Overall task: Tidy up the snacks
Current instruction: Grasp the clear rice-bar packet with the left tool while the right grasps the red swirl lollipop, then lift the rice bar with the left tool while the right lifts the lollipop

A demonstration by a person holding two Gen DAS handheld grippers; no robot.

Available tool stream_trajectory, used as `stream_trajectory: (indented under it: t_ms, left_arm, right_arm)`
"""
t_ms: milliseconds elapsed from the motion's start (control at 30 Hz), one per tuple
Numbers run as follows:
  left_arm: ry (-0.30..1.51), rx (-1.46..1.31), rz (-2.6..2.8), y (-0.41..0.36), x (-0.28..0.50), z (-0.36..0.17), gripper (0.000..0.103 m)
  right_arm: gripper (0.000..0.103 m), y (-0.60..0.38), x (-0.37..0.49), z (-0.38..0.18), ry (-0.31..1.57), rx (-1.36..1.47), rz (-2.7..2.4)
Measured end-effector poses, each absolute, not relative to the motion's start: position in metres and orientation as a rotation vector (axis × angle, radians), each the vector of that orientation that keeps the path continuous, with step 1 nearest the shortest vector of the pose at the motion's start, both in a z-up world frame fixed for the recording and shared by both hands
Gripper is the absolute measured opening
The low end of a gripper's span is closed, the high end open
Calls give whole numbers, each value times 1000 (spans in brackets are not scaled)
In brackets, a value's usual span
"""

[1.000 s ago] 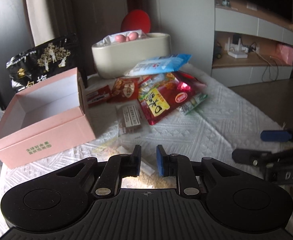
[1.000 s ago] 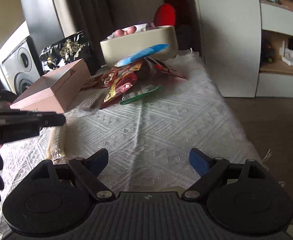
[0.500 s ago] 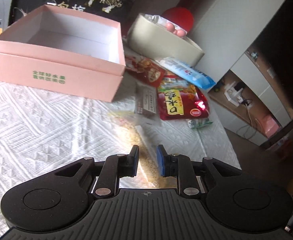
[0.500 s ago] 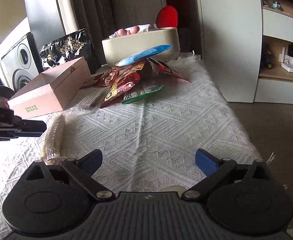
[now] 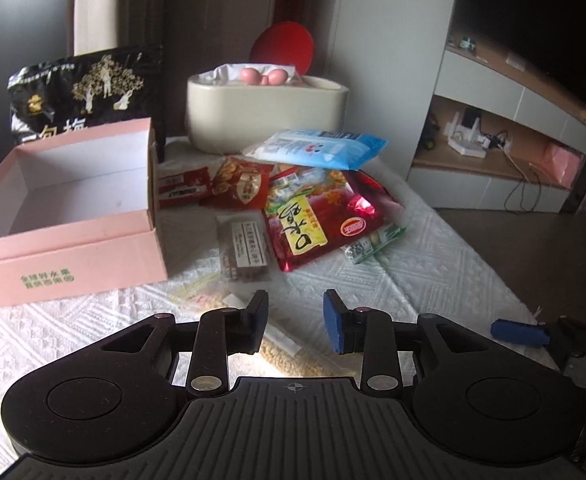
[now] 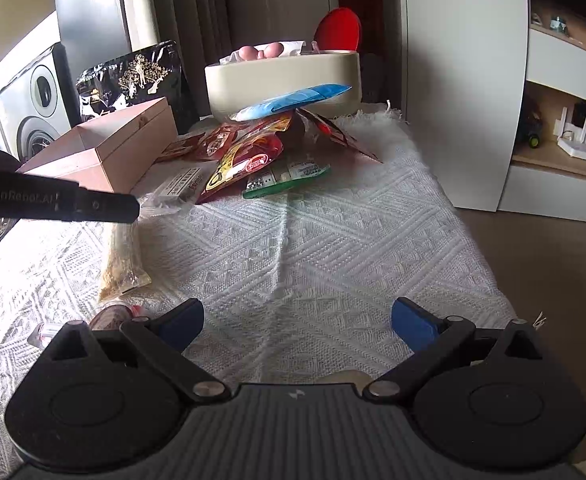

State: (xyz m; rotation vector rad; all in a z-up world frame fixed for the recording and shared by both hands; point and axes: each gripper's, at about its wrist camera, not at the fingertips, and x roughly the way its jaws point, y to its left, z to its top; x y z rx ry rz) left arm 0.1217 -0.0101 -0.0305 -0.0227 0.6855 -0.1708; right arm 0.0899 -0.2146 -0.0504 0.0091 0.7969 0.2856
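1. White-clothed bench (image 5: 433,264); empty pink box (image 5: 65,216) at left.
2. Snack packets (image 5: 305,216) heaped beside it: light, crinkly, slippery; pinch an edge seam.
3. Left claw (image 5: 295,326) part spread, right claw (image 6: 297,322) wide; neither holds anything.

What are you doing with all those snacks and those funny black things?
A person is sorting snacks using tongs in each hand. The left tongs are partly open over a clear packet of yellowish snacks lying on the white cloth. The right tongs hang wide open and hold nothing. The pink box is open and empty, and the snack pile beside it is not yet packed.
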Motion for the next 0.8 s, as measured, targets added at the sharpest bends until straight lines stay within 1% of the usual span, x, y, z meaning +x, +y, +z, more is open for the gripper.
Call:
stream_trajectory:
  t_ms: [100,233,467,500,533,633,800]
  left_arm:
    - [706,124,-142,-27,128,-42,34]
    - [672,266,-135,-31,111,-50,36]
    - [709,174,-7,22,100,-48,36]
    - [719,143,-7,28,102,-48,33]
    - [730,104,-20,34,105,-48,34]
    - [737,42,-75,39,119,-48,35]
    - [769,55,-112,37,148,-56,35]
  right_arm:
    - [101,-214,90,-51,798,4,284]
    - [101,-214,90,-51,797,6,284]
    - [101,-213,90,-51,799,-5,280]
    - [101,-213,90,-51,799,-6,280]
    - [101,-212,91,-51,801,-9,280]
    - [102,-209,92,-51,819,-41,287]
    - [103,-206,97,-49,863,-78,308]
